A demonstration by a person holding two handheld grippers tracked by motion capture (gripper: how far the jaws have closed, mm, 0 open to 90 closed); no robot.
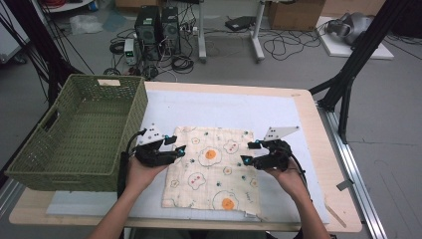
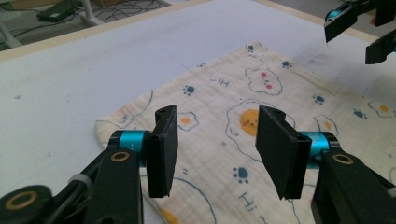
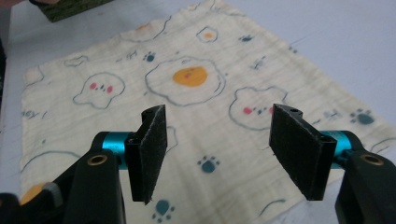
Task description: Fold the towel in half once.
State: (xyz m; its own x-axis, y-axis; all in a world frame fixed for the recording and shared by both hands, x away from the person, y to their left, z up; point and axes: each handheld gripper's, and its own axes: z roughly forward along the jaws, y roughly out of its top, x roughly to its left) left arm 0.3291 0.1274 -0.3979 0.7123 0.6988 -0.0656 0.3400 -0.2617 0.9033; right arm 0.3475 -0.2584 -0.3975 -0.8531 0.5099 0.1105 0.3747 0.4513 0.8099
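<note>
A cream cloth (image 1: 211, 172) printed with fried eggs, bears and paw marks lies flat on the white mat (image 1: 219, 109). My left gripper (image 1: 176, 145) hovers over the cloth's left edge, held in a hand, jaws apart. In the left gripper view its jaws (image 2: 215, 140) stand open above the cloth (image 2: 219, 88) with nothing between them. My right gripper (image 1: 250, 152) hovers over the cloth's right edge, also open. Seen in the right gripper view, the jaws (image 3: 219, 144) are wide apart over the cloth (image 3: 140, 70), clear of the fabric. The right gripper (image 2: 359, 32) also appears far off in the left gripper view.
A green woven basket (image 1: 64, 172) stands at the table's left side, close to my left hand. The wooden table edge (image 1: 328, 149) runs along the right. Behind the table the floor holds computer towers (image 1: 157, 30), cables and boxes.
</note>
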